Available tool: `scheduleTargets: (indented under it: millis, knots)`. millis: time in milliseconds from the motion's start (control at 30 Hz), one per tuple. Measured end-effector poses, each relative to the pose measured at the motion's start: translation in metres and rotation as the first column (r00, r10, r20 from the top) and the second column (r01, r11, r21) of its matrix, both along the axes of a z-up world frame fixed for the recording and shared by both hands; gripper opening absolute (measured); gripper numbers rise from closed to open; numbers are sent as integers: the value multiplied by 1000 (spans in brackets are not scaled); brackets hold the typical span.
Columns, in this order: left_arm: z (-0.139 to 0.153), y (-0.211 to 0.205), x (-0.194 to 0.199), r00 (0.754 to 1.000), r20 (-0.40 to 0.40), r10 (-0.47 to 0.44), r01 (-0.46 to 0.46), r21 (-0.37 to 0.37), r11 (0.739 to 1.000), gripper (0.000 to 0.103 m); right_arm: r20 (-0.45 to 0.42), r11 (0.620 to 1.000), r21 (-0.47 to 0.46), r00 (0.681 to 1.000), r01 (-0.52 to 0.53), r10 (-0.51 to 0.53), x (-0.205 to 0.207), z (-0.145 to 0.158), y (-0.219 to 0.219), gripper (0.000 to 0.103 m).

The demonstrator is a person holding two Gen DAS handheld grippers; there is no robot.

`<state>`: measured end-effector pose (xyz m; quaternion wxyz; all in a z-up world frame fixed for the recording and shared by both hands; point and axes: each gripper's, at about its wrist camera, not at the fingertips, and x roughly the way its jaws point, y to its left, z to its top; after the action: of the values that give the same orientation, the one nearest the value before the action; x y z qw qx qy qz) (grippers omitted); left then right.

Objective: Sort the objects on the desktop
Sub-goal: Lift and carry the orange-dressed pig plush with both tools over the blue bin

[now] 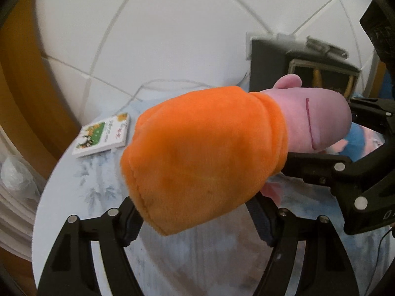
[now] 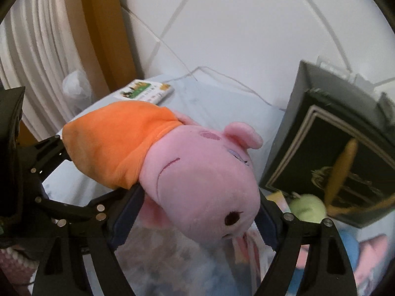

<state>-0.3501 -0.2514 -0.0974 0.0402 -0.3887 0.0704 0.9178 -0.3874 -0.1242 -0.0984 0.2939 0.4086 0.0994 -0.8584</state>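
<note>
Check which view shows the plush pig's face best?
Right wrist view: the plush pig faces the camera, with eye, mouth line and ear visible, its head between the right gripper fingers. Left wrist view shows mostly its orange dress and only the side of the head.

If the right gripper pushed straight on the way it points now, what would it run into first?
The pink pig plush: its head already sits between the right gripper jaws. Past it, probably the light-blue tablecloth, though depth is unclear.
</note>
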Motion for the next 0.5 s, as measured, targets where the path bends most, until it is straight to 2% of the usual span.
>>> scheduleTargets:
  millis: [133,267,500]
  knots:
    - [27,14,31,999,-36,-18,19,26,999,74,-24,1000,-23,1000,19,-19,27,29,16,85]
    - [52,34,59,996,-72,-52,53,17,998,74,-50,998,-43,998,45,-47,60,56,41,85]
    - [102,78,115,979,-156,-129,134,19,991,74,-102,992,-74,989,101,-108,119,102,91,85]
